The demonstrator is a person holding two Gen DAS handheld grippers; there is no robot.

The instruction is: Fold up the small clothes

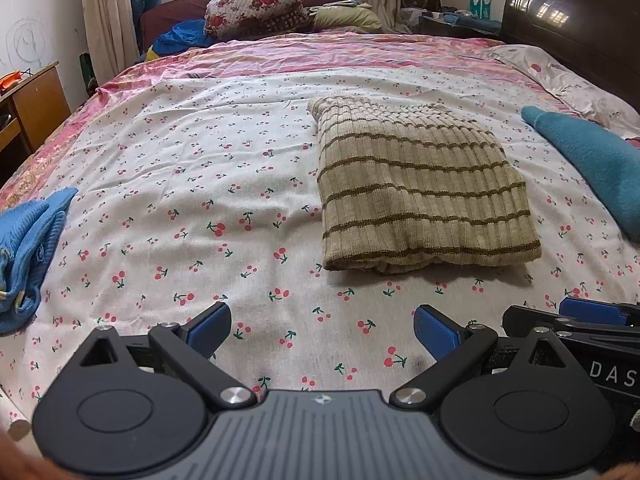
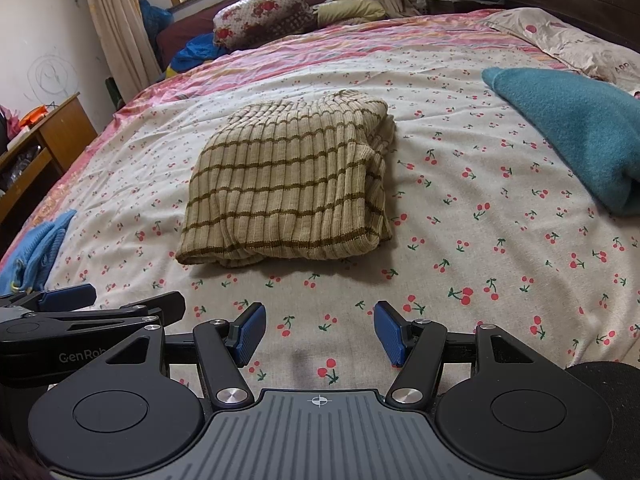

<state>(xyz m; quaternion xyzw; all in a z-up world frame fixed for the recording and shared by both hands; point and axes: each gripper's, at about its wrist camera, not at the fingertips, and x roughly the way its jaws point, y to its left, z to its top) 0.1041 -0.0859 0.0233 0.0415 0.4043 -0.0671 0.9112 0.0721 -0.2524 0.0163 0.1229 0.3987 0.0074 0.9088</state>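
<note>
The left claw [image 1: 322, 334] is hovering with its blue-padded jaws spread wide and gripping nothing; the right claw [image 2: 319, 334] is sitting just beside it, jaws likewise wide and bare; under both is lying the white cherry-print bedsheet [image 1: 192, 184]; ahead of the claws, apart from their fingertips, the folded beige ribbed knit top with brown stripes [image 2: 288, 184] is resting flat; left of the left claw a crumpled light-blue knitted garment [image 1: 24, 248] is lying; far right a teal fleece cloth [image 2: 576, 128] is spreading; beyond, a floral rolled quilt [image 1: 256, 4] is sitting.
</note>
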